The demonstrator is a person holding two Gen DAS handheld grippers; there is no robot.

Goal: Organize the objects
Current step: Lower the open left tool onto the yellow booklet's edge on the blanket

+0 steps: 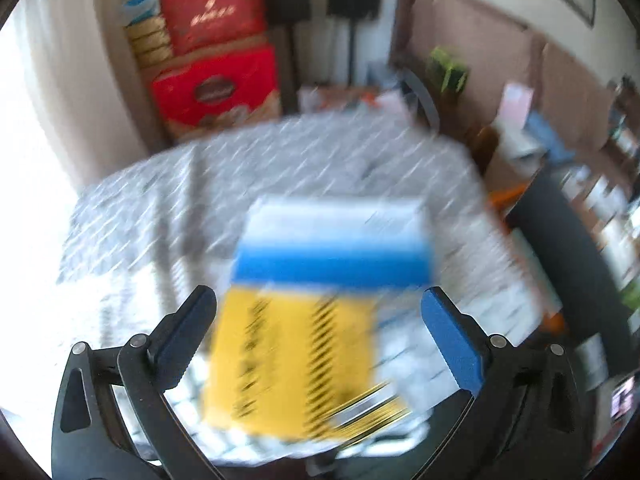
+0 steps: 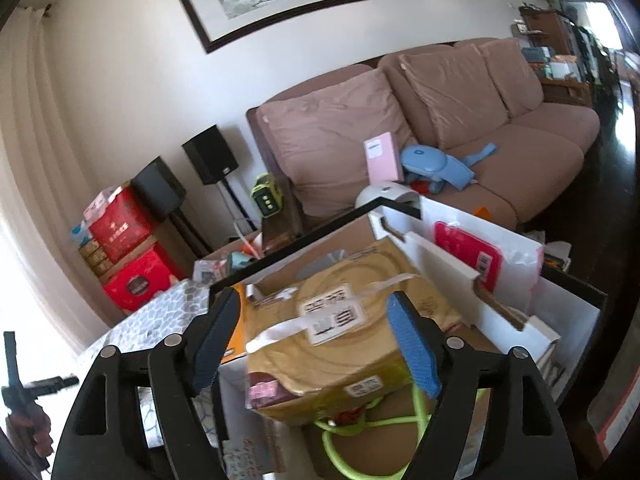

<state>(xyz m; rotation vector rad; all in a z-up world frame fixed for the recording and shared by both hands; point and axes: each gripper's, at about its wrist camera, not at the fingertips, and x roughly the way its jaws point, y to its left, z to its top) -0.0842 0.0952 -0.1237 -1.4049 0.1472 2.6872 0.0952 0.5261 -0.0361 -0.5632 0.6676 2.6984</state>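
The left wrist view is motion-blurred. My left gripper (image 1: 316,300) stands wide open above a yellow flat packet (image 1: 292,360) and a blue-and-white box (image 1: 336,240), both lying on the patterned tablecloth (image 1: 160,208). Nothing touches its fingers. In the right wrist view my right gripper (image 2: 312,304) is open around a tan gift box with a white ribbon and label (image 2: 340,344). That box lies in an open cardboard carton (image 2: 440,276). A gap shows between the left finger and the box. A green cord (image 2: 360,432) lies under the box.
A white bag with a red packet (image 2: 468,252) stands in the carton's right side. A brown sofa (image 2: 500,152) with toys is behind, with red gift boxes (image 2: 132,280) and black speakers (image 2: 212,156) by the wall. A hand with a dark tool (image 2: 20,392) shows at the lower left.
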